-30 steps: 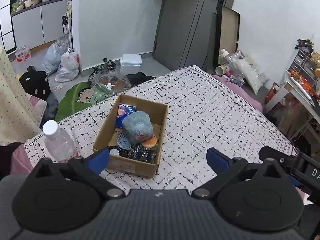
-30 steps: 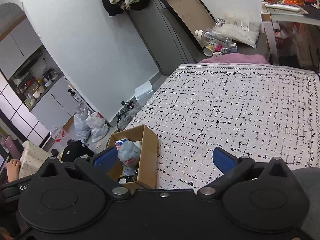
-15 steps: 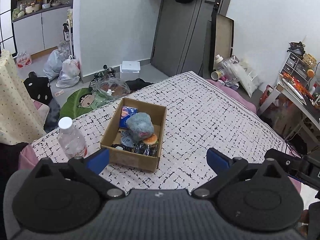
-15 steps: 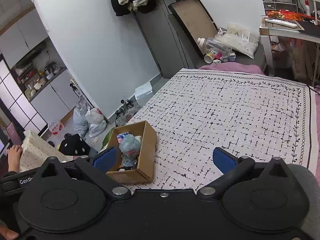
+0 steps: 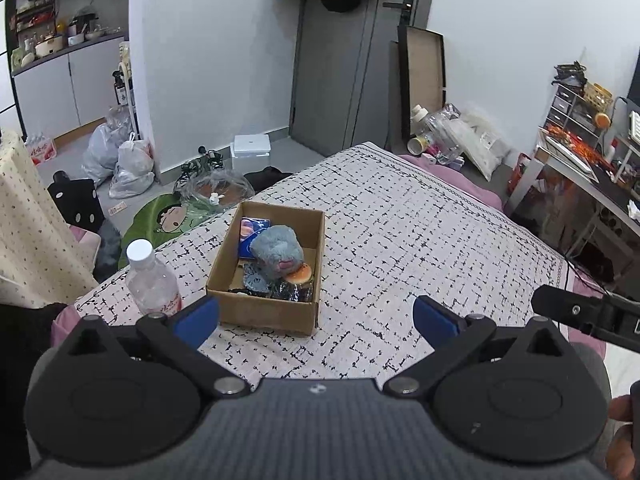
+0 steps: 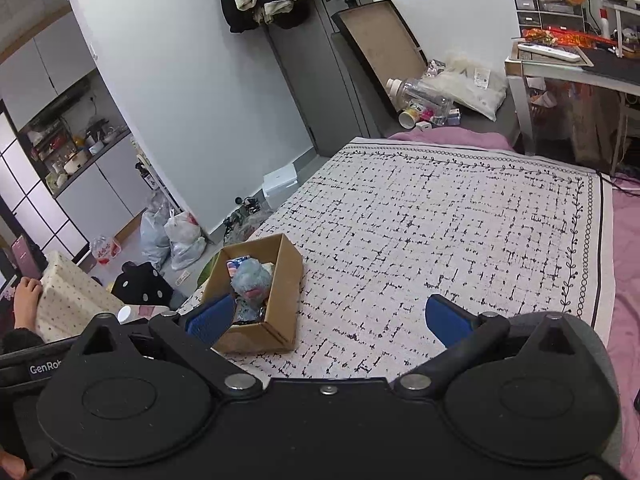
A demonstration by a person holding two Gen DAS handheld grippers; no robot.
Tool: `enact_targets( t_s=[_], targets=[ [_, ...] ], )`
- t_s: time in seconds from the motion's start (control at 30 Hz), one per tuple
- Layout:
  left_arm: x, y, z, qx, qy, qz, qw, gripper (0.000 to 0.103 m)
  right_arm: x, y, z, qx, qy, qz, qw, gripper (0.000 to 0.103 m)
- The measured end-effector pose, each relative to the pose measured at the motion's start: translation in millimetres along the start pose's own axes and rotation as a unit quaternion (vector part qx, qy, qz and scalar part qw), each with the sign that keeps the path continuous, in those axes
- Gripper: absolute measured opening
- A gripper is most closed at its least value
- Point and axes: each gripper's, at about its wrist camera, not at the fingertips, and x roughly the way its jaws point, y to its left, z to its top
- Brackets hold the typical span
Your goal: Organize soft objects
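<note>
Both the left claw (image 5: 316, 320) and the right claw (image 6: 328, 318) hang spread and empty above the bed (image 5: 420, 232), near the cardboard box (image 5: 266, 314) holding a grey plush (image 5: 278, 250).

Water btl (image 5: 152, 280) upright on patterned blanket (image 5: 420, 232).

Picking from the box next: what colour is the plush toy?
Grey-blue plush toy, clearest in the left wrist view.

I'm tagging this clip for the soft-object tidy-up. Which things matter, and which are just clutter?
Job: cardboard box; blue-grey plush inside it; small bun-like toy; left gripper and right gripper, both open and empty.

Lying about: water bottle; plastic bags on floor; desk.
</note>
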Motion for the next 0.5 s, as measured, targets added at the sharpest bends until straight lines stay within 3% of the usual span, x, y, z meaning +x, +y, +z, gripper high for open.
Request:
enact_targets(
  t_s=[0.5],
  targets=[
    [-10.4,3.2,-11.5,0.014,-0.006,-0.002,0.9999,0.102,-1.0,1.9,-9.0,-0.021,0.016,-0.020,0.999,0.103]
  ],
)
